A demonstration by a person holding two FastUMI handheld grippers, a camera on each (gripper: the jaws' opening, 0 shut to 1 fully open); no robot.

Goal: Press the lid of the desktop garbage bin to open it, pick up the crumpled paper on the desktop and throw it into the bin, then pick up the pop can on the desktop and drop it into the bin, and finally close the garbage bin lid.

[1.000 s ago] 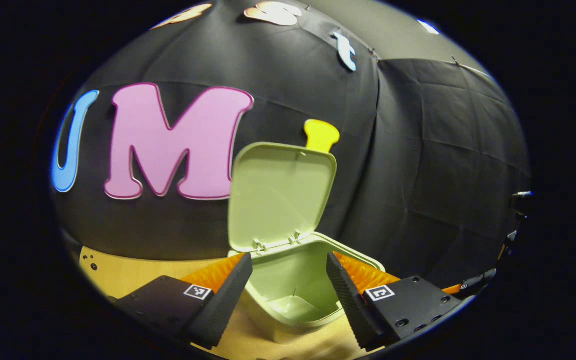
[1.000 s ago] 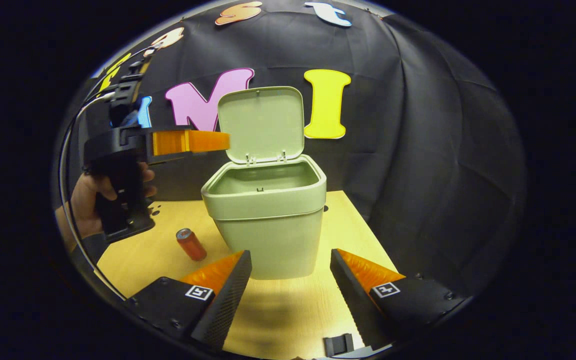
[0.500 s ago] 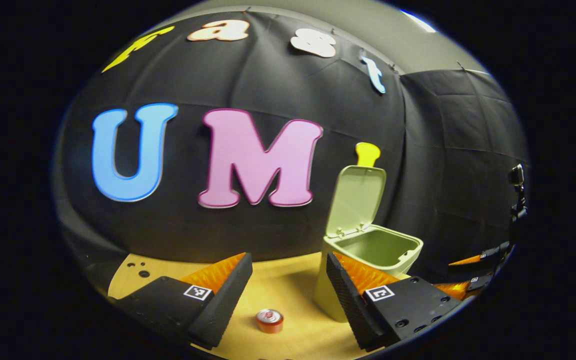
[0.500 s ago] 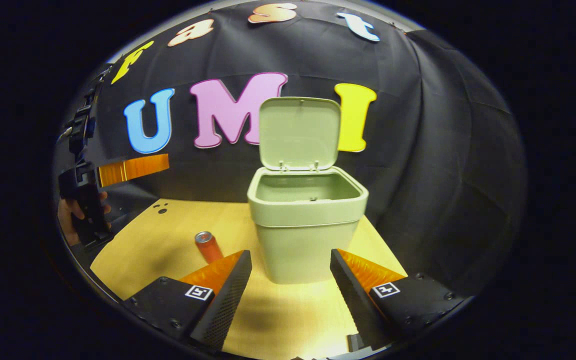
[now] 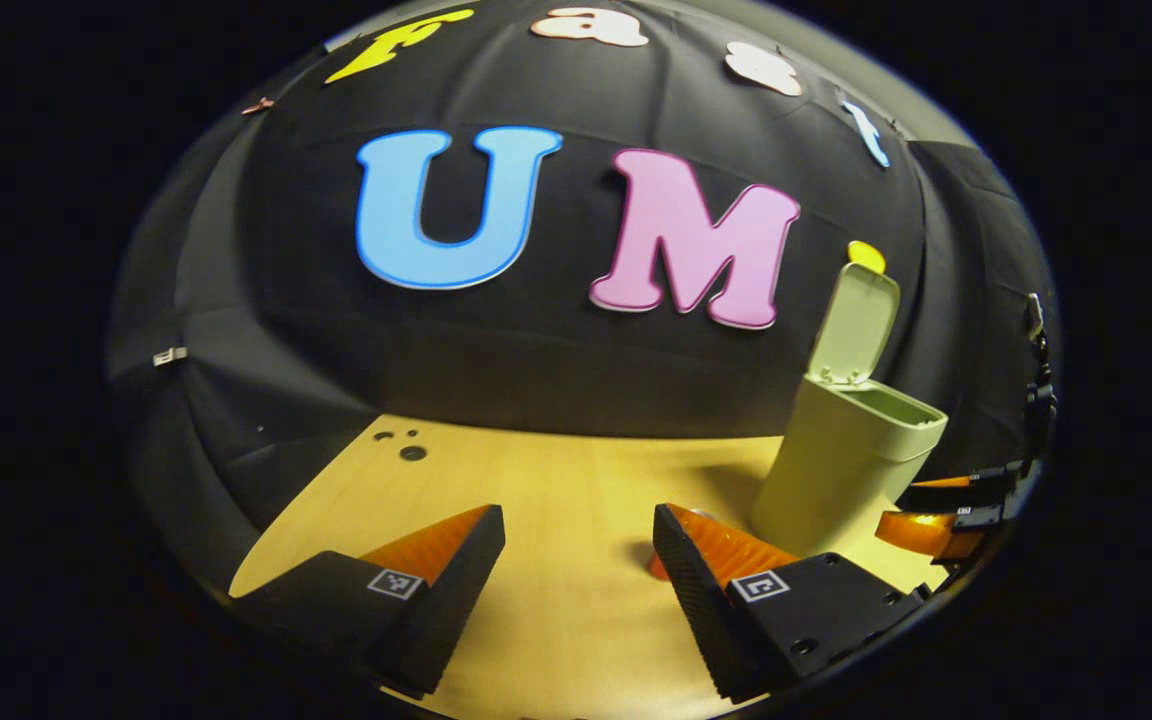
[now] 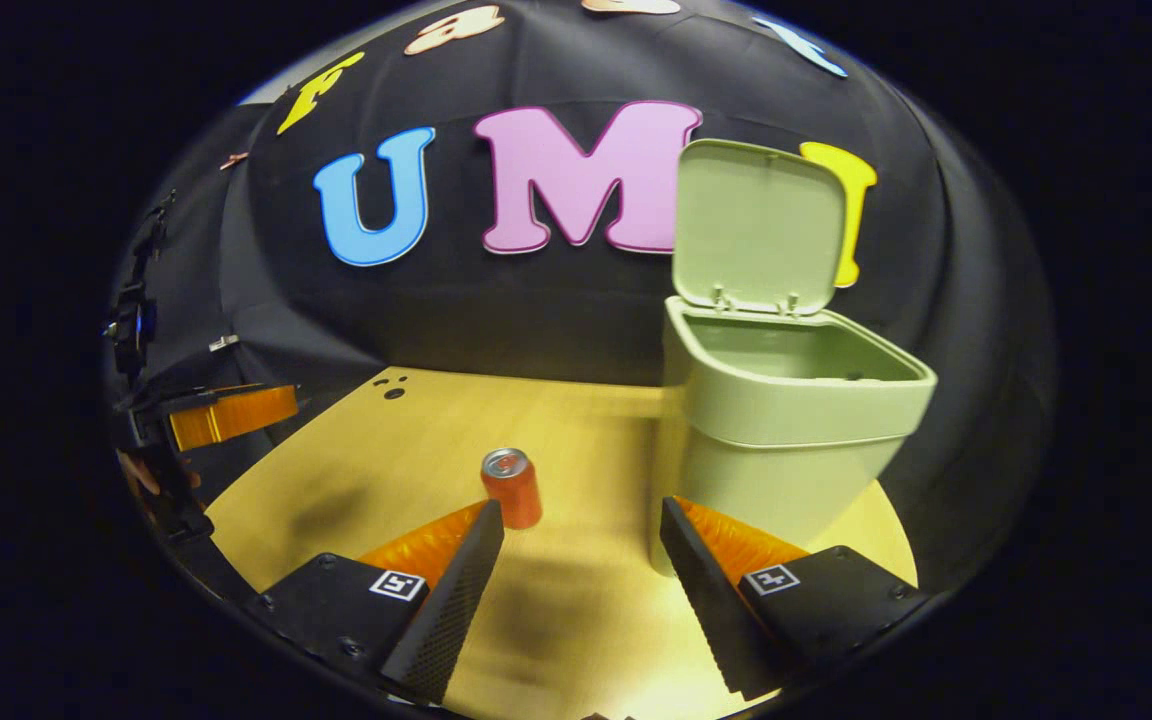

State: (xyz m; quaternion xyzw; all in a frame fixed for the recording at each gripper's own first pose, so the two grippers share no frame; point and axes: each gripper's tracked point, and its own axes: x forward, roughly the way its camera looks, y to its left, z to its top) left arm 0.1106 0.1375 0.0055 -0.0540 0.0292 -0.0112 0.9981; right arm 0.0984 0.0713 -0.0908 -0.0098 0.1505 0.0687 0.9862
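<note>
Can step: the bin (image 6: 786, 430) lid (image 6: 756, 228) stands up; both tools (image 6: 581, 570) (image 5: 576, 575) released, empty; the right must straddle the pop can (image 6: 511, 487).

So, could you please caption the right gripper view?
Open right tongs face an upright pop can beside the open-lidded bin.

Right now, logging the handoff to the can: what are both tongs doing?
Left tongs: open, holding nothing.
Right tongs: open, holding nothing, the can on the table ahead.
</note>
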